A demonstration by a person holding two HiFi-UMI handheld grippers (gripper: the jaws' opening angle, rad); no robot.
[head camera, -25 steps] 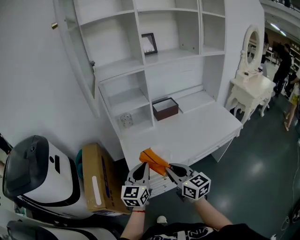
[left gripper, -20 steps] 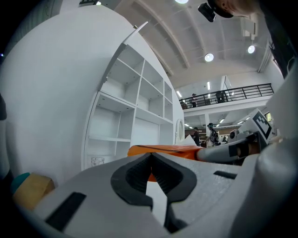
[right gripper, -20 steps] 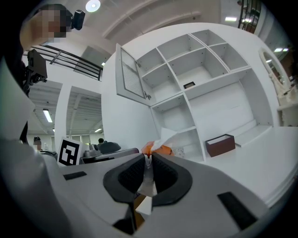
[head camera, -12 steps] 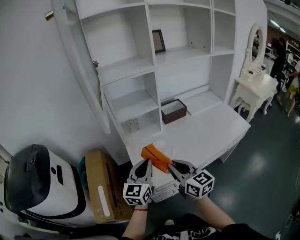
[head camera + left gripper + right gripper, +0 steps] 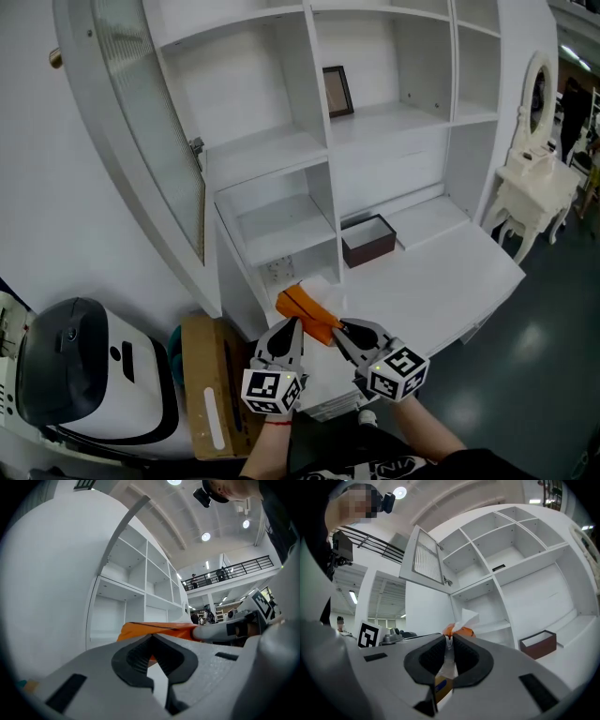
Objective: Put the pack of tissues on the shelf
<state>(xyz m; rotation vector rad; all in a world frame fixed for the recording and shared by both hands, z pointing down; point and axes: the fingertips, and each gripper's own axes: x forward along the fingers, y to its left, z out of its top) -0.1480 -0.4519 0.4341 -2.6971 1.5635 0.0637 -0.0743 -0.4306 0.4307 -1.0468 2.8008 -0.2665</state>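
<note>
Though overhead only orange pack (image 5: pixel 307 314) shows, right gripper view reveals white tissue (image 5: pixel 468 618).

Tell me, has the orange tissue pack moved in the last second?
Yes. The tissue pack has moved forward, from the front edge of the desk to nearer the brown box.

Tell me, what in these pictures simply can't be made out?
- Near end of the pack of tissues: head view, hidden behind the left gripper and right gripper.
- Its label: right gripper view, mostly covered by the jaws.
- Image in the picture frame: head view, too small.
- The small object in the lower cubby: head view, too small to identify.
</note>
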